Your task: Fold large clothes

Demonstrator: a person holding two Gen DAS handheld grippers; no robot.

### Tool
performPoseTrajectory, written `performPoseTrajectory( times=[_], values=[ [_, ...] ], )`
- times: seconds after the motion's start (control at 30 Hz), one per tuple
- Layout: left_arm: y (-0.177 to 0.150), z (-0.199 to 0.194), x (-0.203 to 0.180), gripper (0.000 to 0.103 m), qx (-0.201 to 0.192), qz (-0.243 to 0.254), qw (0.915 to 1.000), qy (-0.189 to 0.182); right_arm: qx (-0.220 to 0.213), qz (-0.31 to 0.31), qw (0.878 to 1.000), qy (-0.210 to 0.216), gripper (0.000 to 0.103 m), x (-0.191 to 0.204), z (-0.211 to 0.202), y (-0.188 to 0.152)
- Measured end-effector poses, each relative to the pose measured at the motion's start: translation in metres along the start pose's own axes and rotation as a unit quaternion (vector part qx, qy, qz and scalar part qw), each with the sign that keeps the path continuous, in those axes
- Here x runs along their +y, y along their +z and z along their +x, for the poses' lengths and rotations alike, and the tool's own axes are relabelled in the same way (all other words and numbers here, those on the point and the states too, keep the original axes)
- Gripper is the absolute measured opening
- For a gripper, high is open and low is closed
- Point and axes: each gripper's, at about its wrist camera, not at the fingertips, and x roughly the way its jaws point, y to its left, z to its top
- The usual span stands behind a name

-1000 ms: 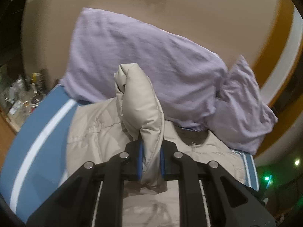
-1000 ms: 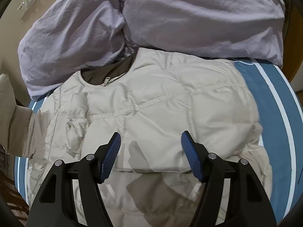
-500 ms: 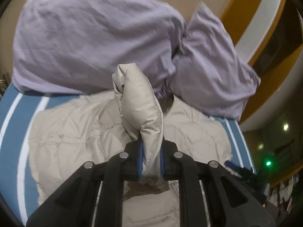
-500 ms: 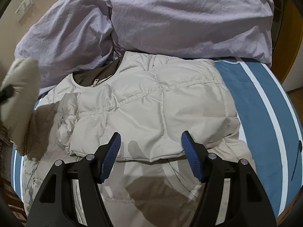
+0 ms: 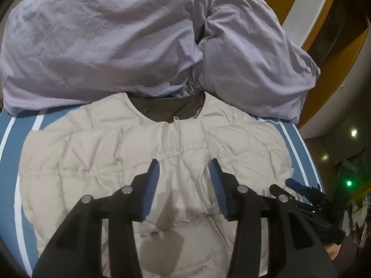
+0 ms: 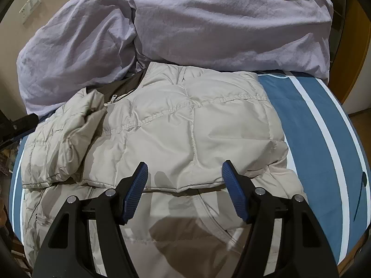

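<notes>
A: Beige quilted fabric is filling the middle of both views; that is the puffer jacket [image 5: 111,153], lying flat on the bed [image 6: 324,125], which is wearing a blue cover with white stripes; its dark brown lining is showing at the collar on the far side, just beside the pillows.

B: And the sleeves?

A: Both are lying folded in across the chest; in the right wrist view the left sleeve [image 6: 76,125] is sitting crumpled on the left half of the body, and the right one is lying smoother over the right half; the zip is running down the near part of the jacket, below the folded sleeves.

B: What is the left tool [image 5: 184,183] doing?

A: Its jaws are opening at this moment; nothing is sitting between the blue pads, and it is hovering over the middle of the jacket, pointing down at it.

B: The right tool [image 6: 185,185]?

A: It is standing wide apart and gripping nothing; it is hanging over the near hem of the folded sleeves; from the left wrist view its blue tip is showing at the right edge of the jacket.

B: Behind the jacket?

A: Two lilac pillows [image 5: 99,37] are leaning together along the far edge of the bed, touching the collar; a wall switch plate [image 6: 30,5] is showing at the far left.
</notes>
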Motion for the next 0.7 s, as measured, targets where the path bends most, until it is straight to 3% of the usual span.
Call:
performPoseTrajectory(
  times=[0.43, 0.7],
  values=[
    [-0.012, 0.061, -0.004, 0.046, 0.052, 0.017, 0.9977, 0.041, -0.001, -0.003, 1.0, -0.004, 0.068, 0.0, 0.0, -0.003],
    [-0.027, 0.089, -0.015, 0.047, 0.064, 0.035, 0.9953, 0.063, 0.004, -0.006, 1.0, -0.008, 0.068, -0.003, 0.003, -0.007]
  ],
)
